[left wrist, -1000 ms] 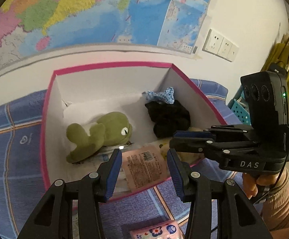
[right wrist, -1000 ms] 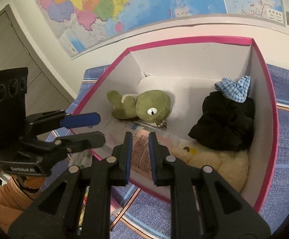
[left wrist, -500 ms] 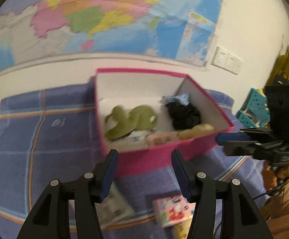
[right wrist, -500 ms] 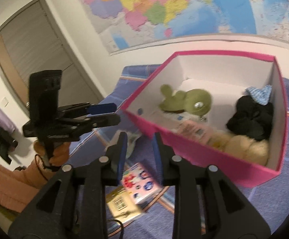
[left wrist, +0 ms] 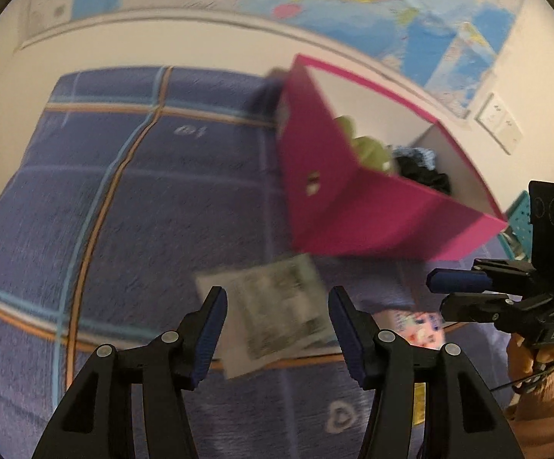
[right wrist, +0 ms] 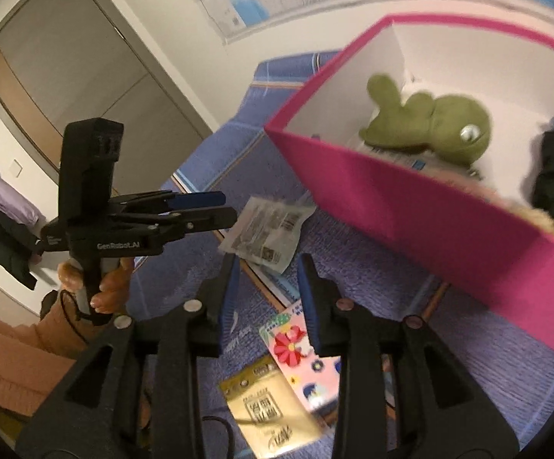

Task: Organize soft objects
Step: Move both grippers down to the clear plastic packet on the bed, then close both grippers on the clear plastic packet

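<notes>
Hovering with spread, empty fingers, the left gripper [left wrist: 275, 325] sits right over the clear crinkly plastic packet [left wrist: 277, 315] lying near the pink cardboard box [left wrist: 384, 218], while the right gripper [right wrist: 267, 287], jaws opening and empty, hangs just beside the pink flowery pack [right wrist: 303, 352].

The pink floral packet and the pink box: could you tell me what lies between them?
Only bare blue blanket lies between packet and box, in the right wrist view.
</notes>
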`<move>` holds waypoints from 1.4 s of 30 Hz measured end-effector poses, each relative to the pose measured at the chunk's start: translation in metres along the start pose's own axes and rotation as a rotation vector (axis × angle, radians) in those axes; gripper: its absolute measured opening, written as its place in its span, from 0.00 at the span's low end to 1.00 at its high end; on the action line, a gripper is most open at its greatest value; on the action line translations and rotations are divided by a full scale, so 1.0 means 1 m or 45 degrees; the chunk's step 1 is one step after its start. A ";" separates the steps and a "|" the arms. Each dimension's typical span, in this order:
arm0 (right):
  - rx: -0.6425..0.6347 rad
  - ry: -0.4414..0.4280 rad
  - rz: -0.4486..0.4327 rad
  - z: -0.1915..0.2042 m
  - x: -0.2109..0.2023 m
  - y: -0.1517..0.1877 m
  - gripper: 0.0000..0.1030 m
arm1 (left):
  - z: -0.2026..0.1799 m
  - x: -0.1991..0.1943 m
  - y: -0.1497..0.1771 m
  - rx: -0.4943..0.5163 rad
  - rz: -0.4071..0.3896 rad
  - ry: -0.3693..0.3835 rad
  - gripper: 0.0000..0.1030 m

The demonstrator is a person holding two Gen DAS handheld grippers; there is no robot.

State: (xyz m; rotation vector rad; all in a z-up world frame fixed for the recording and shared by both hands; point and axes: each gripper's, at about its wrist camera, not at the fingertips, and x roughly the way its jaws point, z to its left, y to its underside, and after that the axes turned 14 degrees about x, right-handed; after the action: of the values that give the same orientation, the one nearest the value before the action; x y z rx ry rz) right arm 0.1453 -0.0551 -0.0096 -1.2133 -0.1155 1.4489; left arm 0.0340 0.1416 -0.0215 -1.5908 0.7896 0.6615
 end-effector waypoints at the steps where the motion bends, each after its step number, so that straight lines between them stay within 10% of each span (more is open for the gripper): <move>1: 0.008 0.009 0.013 -0.001 0.008 -0.002 0.32 | 0.004 0.003 0.003 -0.014 0.017 -0.009 0.55; 33: 0.067 0.130 0.078 -0.017 0.065 -0.014 0.38 | -0.011 0.033 0.014 0.141 0.098 0.183 0.57; 42: 0.055 0.114 0.009 -0.014 0.051 -0.009 0.15 | -0.017 0.033 0.017 0.133 0.083 0.197 0.57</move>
State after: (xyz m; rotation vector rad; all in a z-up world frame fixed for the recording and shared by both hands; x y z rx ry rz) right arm 0.1724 -0.0201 -0.0404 -1.2422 -0.0192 1.3941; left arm 0.0407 0.1192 -0.0543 -1.5390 0.9782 0.5396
